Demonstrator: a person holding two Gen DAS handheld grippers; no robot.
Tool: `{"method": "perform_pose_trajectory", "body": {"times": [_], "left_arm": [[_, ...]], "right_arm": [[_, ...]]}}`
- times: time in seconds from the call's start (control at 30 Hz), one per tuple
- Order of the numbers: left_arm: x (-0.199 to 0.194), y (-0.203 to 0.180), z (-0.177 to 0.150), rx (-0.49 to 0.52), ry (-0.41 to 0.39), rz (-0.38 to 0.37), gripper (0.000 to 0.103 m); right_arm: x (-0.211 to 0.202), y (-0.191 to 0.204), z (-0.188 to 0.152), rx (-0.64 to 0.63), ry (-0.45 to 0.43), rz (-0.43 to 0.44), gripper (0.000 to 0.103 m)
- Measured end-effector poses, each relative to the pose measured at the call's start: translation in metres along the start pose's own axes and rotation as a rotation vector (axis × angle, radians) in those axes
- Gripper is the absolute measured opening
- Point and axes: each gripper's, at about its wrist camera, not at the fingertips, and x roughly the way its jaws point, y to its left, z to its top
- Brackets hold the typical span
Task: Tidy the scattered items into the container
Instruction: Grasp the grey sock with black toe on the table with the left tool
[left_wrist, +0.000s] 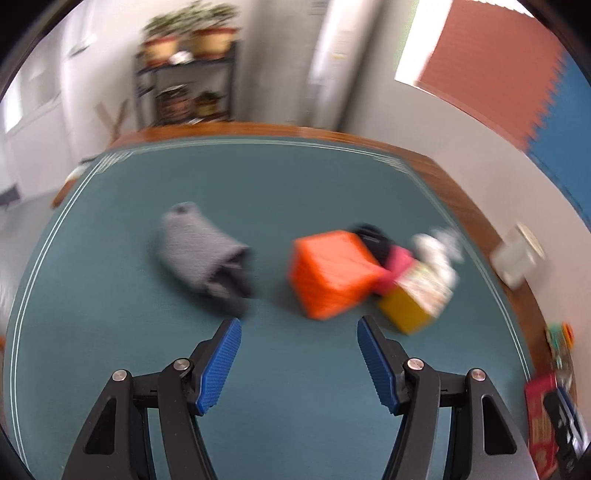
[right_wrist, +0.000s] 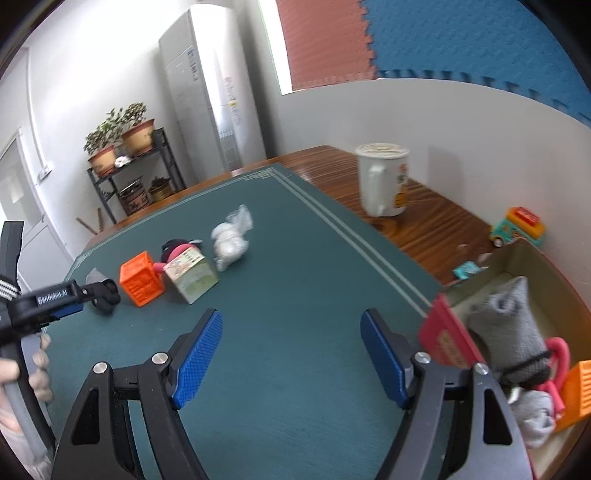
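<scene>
On the green mat lie a grey sock roll (left_wrist: 201, 253), an orange crate (left_wrist: 332, 273) (right_wrist: 141, 278), a black and pink item (left_wrist: 384, 249) (right_wrist: 176, 251), a small printed carton (left_wrist: 417, 299) (right_wrist: 192, 278) and a white plastic bag (left_wrist: 439, 251) (right_wrist: 231, 240). My left gripper (left_wrist: 299, 332) is open and empty just short of the sock roll and crate; it also shows in the right wrist view (right_wrist: 105, 293). My right gripper (right_wrist: 291, 325) is open and empty beside the red-edged cardboard box (right_wrist: 448, 332), which holds a grey sock (right_wrist: 513, 332), an orange crate (right_wrist: 576, 395) and other items.
A white mug (right_wrist: 384, 182) stands on the wooden table (right_wrist: 436, 225) beyond the mat. A toy bus (right_wrist: 519, 225) and a teal wrapper (right_wrist: 467, 269) lie behind the box. A plant shelf (right_wrist: 129, 173) stands against the far wall.
</scene>
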Motion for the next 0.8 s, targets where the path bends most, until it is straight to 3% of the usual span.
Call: {"method": "perform_pose_trajectory", "body": {"times": [0.17, 0.3, 0.6, 0.8], "left_arm": [[0.013, 0.06, 0.021, -0.156, 0.01, 0.06, 0.067], [0.037, 0.084, 0.035, -0.255, 0.037, 0.088, 0.067], [0.071, 0.096, 0.054, -0.363, 0.095, 0.027, 0.067], [0.079, 0.105, 0.053, -0.439, 0.089, -0.005, 0.067]], "right_arm": [[0.014, 0.005, -0.003, -0.004, 0.028, 0.008, 0.08], [0.023, 0.002, -0.006, 0.012, 0.044, 0.01, 0.08], [0.039, -0.001, -0.014, 0.019, 0.078, 0.012, 0.08], [0.043, 0.001, -0.018, 0.008, 0.091, 0.014, 0.08]]}}
